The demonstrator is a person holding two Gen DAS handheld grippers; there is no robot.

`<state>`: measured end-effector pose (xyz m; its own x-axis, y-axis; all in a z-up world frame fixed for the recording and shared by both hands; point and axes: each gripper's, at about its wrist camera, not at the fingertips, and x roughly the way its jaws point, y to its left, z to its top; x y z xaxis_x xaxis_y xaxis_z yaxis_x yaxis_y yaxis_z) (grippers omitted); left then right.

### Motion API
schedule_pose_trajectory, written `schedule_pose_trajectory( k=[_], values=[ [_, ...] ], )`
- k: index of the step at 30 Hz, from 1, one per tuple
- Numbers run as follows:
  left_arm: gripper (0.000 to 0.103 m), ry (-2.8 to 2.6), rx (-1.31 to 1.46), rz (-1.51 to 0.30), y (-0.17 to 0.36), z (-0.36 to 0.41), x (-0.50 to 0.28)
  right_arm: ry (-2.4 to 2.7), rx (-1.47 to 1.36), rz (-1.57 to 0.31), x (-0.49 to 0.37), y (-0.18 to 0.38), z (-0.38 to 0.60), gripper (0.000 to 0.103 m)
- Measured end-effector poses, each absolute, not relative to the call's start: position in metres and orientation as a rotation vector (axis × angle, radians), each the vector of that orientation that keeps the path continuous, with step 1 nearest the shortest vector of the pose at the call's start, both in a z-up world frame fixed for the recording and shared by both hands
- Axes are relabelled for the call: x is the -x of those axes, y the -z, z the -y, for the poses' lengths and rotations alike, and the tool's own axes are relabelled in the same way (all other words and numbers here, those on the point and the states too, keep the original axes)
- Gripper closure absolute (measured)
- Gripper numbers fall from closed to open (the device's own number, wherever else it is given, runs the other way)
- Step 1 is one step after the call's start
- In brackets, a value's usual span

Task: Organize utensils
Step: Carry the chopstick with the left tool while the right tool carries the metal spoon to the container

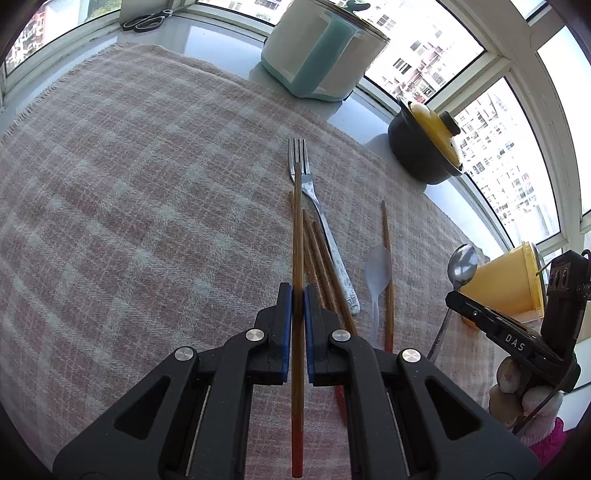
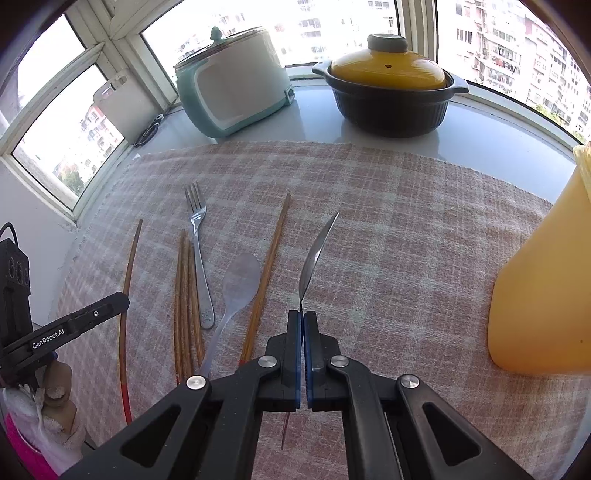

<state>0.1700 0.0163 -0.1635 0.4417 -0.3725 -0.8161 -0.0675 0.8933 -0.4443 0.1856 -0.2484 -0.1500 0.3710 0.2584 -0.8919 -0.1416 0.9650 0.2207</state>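
A pink and cream checked cloth point(image 2: 369, 229) covers most of a pale grey window ledge, with bright apartment blocks outside the glass. At the back of the ledge stand a mint-and-white electric cooker point(image 2: 232, 81) and, to its right in the right wrist view, a black ribbed casserole pot point(image 2: 391, 107) with a yellow lid. A tall yellow plastic container point(image 2: 543, 288) stands on the cloth at the right edge. Black-handled scissors point(image 1: 147, 20) lie in the far left corner of the ledge.

The left gripper point(image 1: 298, 295) is clamped on a single wooden chopstick point(image 1: 297, 229) with a red-painted end, gripping it partway along so it points forward above the cloth. The right gripper point(image 2: 303, 317) is pinched shut on the handle of a metal spoon point(image 2: 314, 258), seen edge-on with its bowl pointing away. Seen from the left wrist, the right gripper's side bears white letters "DAS"; seen from the right wrist, the left gripper's side reads "GenRobot.AI". A gloved hand point(image 1: 532, 406) holds the right gripper.

Lying on the cloth between the two grippers: a steel fork point(image 2: 199, 258), tines away; a bundle of three chopsticks point(image 2: 186, 302) touching its left side; a translucent plastic spoon point(image 2: 236, 288); and one chopstick point(image 2: 267, 273) just right of that spoon.
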Motion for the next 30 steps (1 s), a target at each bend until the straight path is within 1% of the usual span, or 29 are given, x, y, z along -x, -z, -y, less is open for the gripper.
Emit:
schedule_pose_trajectory(
  k=[5, 14, 20, 30],
  values=[
    [0.099, 0.228, 0.456, -1.065, 0.145, -0.008, -0.166, -0.264, -0.126, -1.117, -0.172, 0.134, 0.252, 0.103],
    [0.099, 0.307, 0.455, -0.942, 0.093, 0.021, -0.159, -0.272, -0.138, -0.989, -0.143, 0.083, 0.268, 0.103],
    [0.099, 0.393, 0.475, -0.887, 0.066, 0.052, -0.159, -0.256, -0.161, -0.927, -0.126, 0.056, 0.291, 0.103],
    [0.099, 0.491, 0.435, -0.802, 0.029, 0.119, -0.161, -0.202, -0.184, -0.839, -0.097, 0.017, 0.347, 0.103]
  ],
)
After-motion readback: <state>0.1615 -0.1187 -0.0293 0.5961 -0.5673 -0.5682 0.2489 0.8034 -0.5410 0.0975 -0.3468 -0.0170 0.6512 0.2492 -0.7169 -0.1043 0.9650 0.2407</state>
